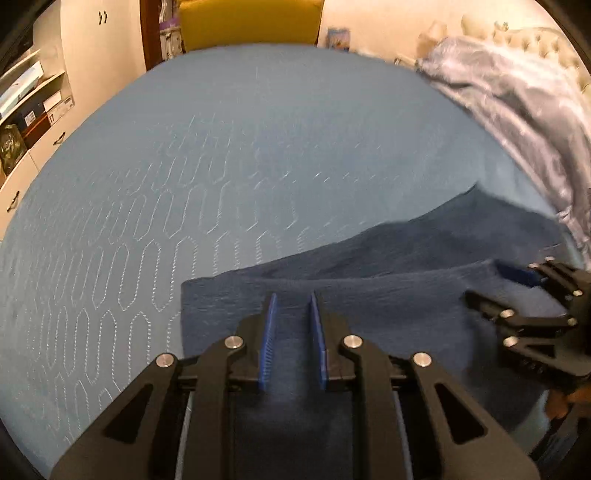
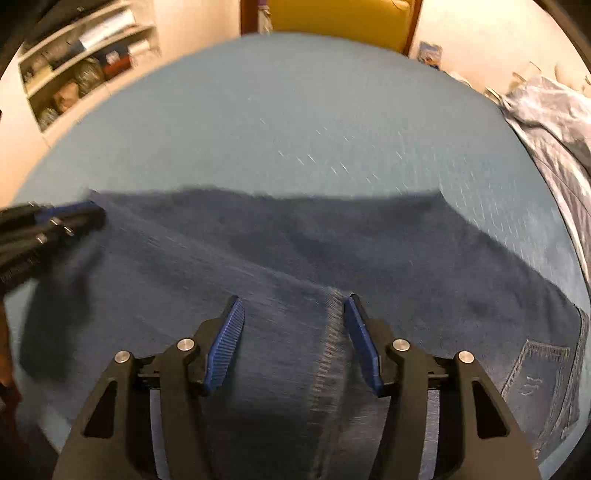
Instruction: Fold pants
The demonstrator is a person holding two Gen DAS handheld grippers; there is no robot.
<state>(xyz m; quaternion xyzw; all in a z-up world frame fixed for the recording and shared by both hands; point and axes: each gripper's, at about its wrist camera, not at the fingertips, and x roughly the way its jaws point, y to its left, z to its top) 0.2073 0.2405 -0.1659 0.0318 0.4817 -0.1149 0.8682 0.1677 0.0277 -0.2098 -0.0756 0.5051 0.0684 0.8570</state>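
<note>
The dark blue pants (image 1: 388, 295) lie spread on a bed covered by a light blue quilted bedspread (image 1: 221, 155), filling the 3 to 7 o'clock part of the left wrist view and the whole lower half of the right wrist view. In the right wrist view a stitched back pocket (image 2: 543, 384) shows at 4 o'clock and a pale stitched seam (image 2: 328, 350) runs down from the centre toward 6 o'clock.

The left hand-held gripper (image 1: 292, 343) sits low over the denim near the cloth's left edge, its 2 blue pads parted by a narrow gap with fabric showing between them; whether the pads pinch that fabric cannot be told. The right hand-held gripper (image 2: 295, 339) is spread wide above the pants, the seam running up beside its right pad, and nothing is clamped in it.

From the left wrist view the right hand-held gripper appears at 4 o'clock, blurred, over the pants. From the right wrist view the left hand-held gripper appears at 9 o'clock at the cloth's far left corner.

A crumpled pale satin blanket (image 1: 517, 110) lies at 2 o'clock on the bed. A yellow chair (image 1: 251, 22) stands at 12 o'clock beyond the bed, and shelves (image 2: 81, 66) sit at 10 o'clock.
</note>
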